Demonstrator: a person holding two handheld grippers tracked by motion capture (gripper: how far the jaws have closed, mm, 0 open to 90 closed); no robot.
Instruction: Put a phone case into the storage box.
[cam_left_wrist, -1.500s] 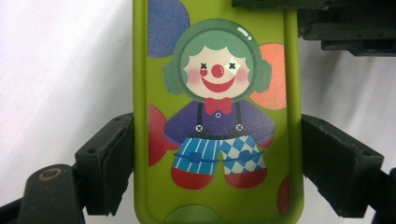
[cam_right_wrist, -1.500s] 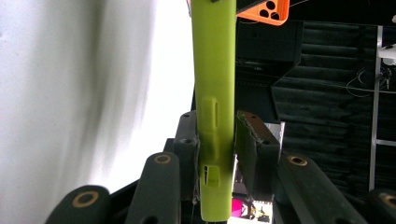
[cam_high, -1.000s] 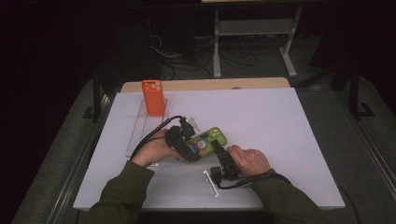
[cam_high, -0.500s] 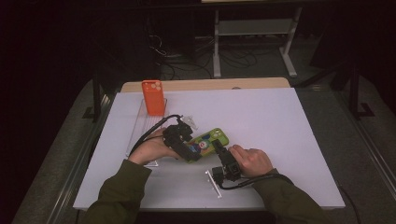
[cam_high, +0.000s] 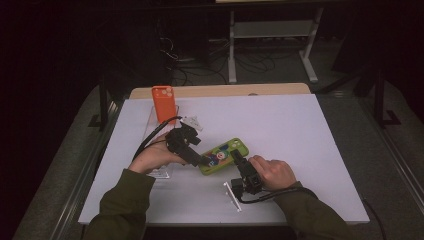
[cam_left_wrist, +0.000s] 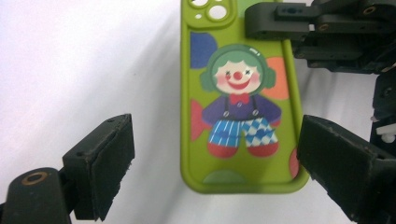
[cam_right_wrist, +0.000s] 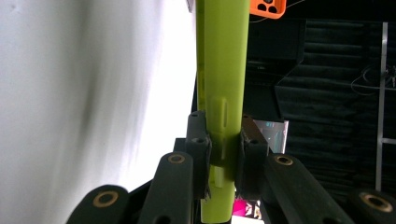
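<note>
on white tabletop (cam_high: 300, 130): glossy green phone case (cam_high: 223, 155), right claw (cam_high: 239, 161) pinching its thin edge; left claw (cam_high: 202, 161) just spreading.

No words, brands or numbers can be read on anything in these views.

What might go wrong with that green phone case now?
The right tool pinches the green phone case by one thin edge, so it could twist or slip onto the white table. The left tool has just been opening; its pads stand apart from the case, giving no support. Moving off, it might also bump the orange phone case standing behind.
</note>
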